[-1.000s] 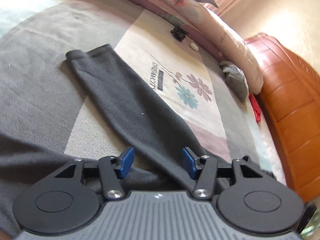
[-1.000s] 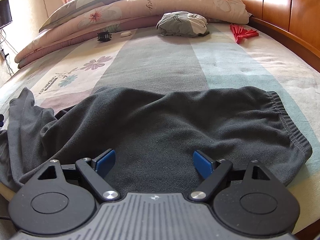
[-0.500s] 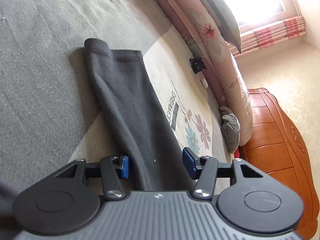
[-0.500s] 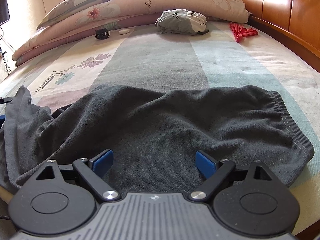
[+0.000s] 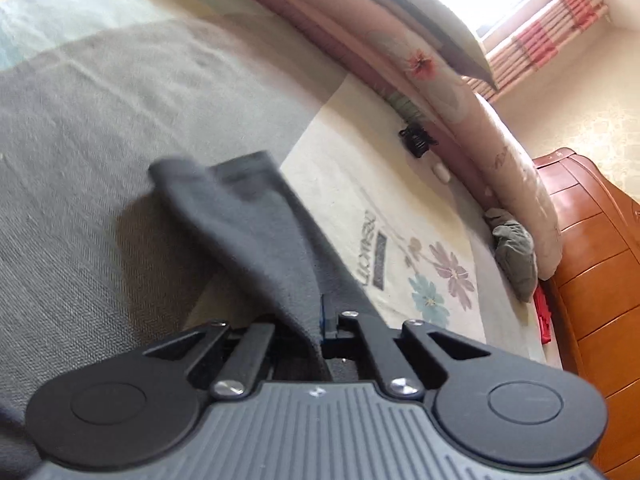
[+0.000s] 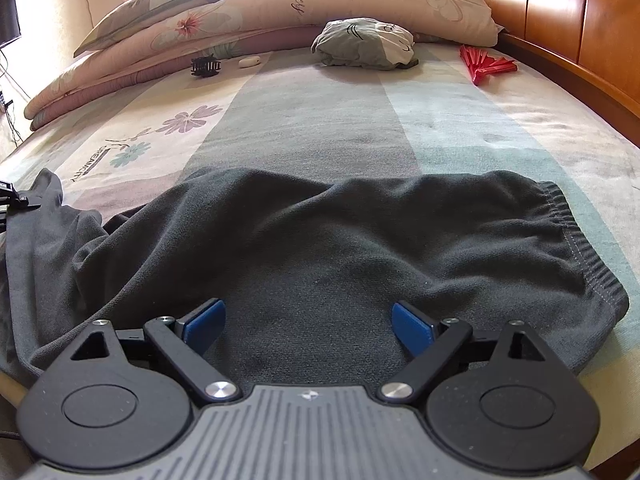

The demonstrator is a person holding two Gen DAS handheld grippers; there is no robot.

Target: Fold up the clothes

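left wrist: left tongs (image 5: 320, 320) pinch soft charcoal knit trousers (image 5: 256, 232); right tongs (image 6: 306, 320) wide.

blur: trouser leg (image 5: 240, 216) hem | hidden: left gripper's (image 5: 320, 320) jaws; cloth covers them

Dark grey trousers (image 6: 320, 248), spread rumpled on bed, leg lifted

The right gripper (image 6: 306, 322) hovers, jaws apart, over dark grey trousers (image 6: 320, 248) at the bed's (image 6: 304, 120) near edge.
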